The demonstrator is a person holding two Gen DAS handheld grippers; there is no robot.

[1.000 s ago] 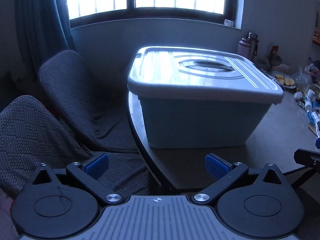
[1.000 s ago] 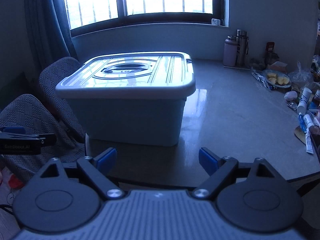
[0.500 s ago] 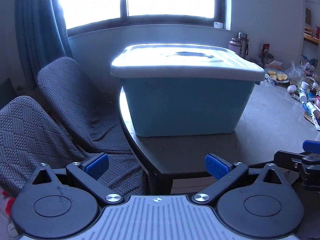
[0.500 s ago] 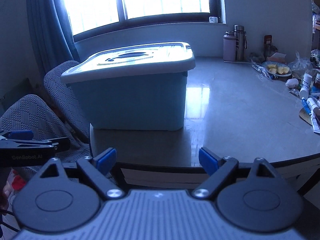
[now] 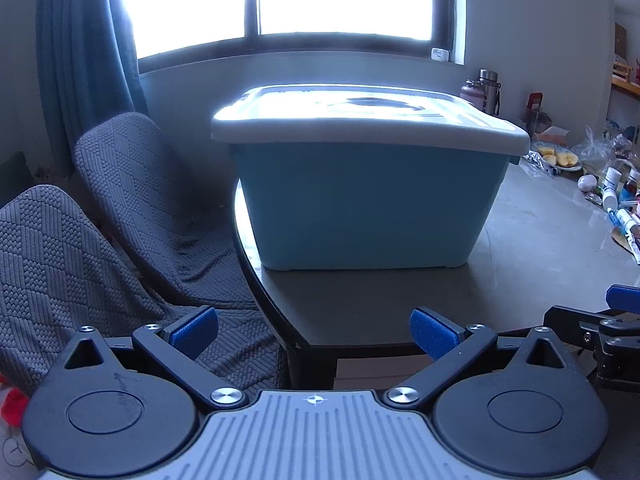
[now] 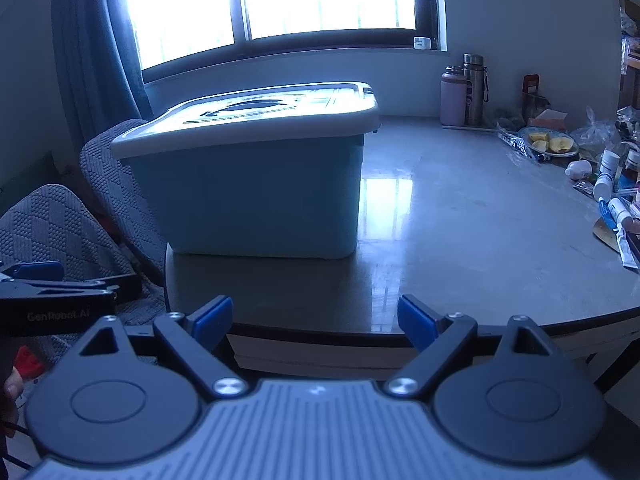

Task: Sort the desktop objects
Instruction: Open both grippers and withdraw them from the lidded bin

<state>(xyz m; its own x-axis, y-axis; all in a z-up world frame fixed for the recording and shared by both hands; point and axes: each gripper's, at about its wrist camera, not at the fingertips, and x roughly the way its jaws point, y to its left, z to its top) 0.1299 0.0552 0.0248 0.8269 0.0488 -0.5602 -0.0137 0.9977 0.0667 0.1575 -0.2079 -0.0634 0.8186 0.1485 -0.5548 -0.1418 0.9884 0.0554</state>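
Both hand-held grippers sit low at the near edge of the tabletop [image 6: 460, 216], empty. Left hand-held gripper [image 5: 314, 330]: jaws spread wide, nothing between the blue pads. Right hand-held gripper [image 6: 316, 320]: likewise wide apart and empty.

Storage bin [image 5: 368, 204], light blue with a pale lid [image 5: 360, 118] seated on it, stands straight ahead of the left gripper on the tabletop's left end, near the rounded edge. In the right wrist view it lies ahead and to the left. Long axis runs roughly left–right across the left view. The left gripper looks the nearer of the two, by judgement.

Loose items to sort — tubes and small bottles [image 6: 612, 200] — are bunched at the far right edge of the tabletop, well apart from the bin. The right gripper is on their side. Lid is still on; likely it must come off before anything goes in.

Surface: smooth, grey, glossy, reflecting the window [image 6: 280, 0]. Room: curtain [image 5: 84, 60] at left, two fabric-covered chairs [image 5: 132, 184] beside the tabletop, flasks [image 6: 466, 90] by the wall, plate of fruit [image 6: 550, 145] at the back right.
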